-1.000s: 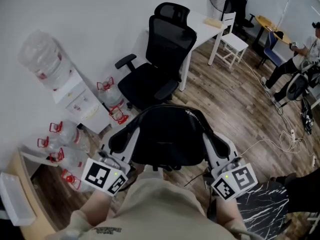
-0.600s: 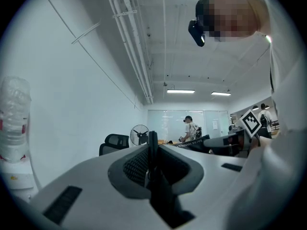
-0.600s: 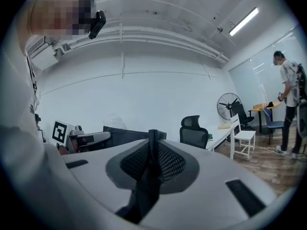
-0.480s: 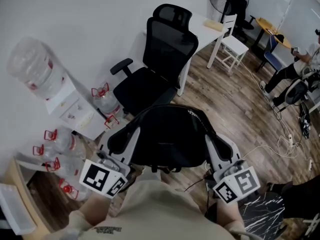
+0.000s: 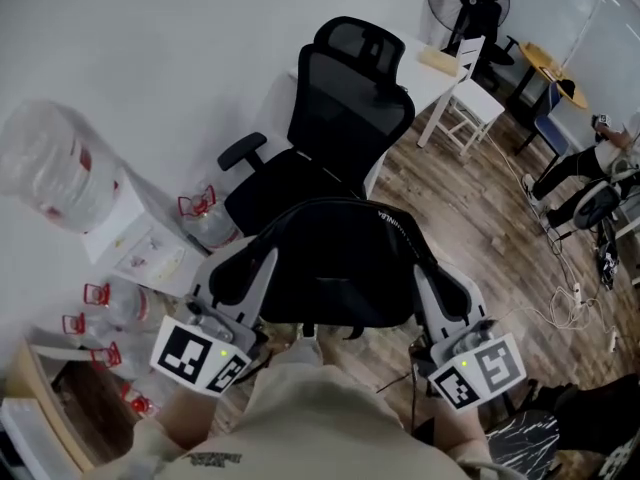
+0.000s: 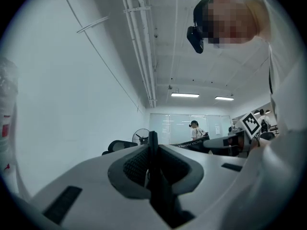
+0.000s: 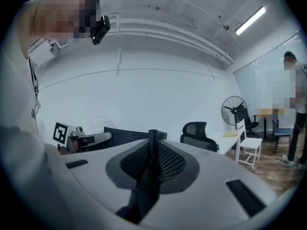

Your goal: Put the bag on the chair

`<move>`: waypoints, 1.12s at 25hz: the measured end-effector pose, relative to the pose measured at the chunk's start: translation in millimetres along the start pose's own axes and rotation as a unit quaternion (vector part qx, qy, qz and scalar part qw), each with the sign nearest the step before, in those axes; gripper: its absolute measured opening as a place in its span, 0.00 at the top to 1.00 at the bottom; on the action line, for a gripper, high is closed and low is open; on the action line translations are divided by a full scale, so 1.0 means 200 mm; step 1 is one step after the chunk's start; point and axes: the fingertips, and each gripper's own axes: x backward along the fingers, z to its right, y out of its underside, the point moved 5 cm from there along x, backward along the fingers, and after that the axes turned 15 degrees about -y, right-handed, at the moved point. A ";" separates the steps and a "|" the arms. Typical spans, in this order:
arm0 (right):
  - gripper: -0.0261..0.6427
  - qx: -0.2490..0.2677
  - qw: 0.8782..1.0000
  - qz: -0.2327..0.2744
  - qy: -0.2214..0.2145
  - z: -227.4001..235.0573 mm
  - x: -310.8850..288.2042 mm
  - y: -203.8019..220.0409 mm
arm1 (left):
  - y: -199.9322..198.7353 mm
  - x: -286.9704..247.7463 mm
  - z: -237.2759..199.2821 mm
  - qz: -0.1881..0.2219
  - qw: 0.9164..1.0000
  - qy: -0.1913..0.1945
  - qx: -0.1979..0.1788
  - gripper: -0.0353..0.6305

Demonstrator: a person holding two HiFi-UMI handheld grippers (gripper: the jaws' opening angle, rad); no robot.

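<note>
Black cloth fills the middle of the head view: a black fabric bag (image 5: 340, 268) with a rounded, slightly sagging top hangs in the air between the left tool (image 5: 262, 256) and the right tool (image 5: 425, 276), both with smooth white plastic shells. It sits just in front of the black mesh-backed office chair (image 5: 345, 118), and its upper edge overlaps the padded seat in that view.

Only the tool cameras show how it is held. In the left gripper view, the left tool (image 6: 152, 145) has its dark, mesh-textured pads closed to a narrow gap on a thin black strap (image 6: 157, 186). In the right gripper view, the right tool (image 7: 152, 142) is closed just as narrowly on a flat black strap (image 7: 143, 186).

Only the head view takes in the wood-plank floor (image 5: 470, 238), the clear plastic water bottles with red handles (image 5: 45, 163) and the white counter (image 5: 420, 73) behind the chair.
</note>
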 end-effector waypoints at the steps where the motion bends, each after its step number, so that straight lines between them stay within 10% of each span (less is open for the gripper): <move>1: 0.87 0.005 1.000 0.002 0.001 0.03 -0.06 -0.03 | -0.02 -0.05 -0.04 0.004 1.000 0.002 0.001 0.84; 28: 0.87 0.035 0.999 0.017 -0.018 0.63 -0.99 -0.17 | -0.06 -0.84 -0.65 0.041 0.998 -0.039 -0.023 0.84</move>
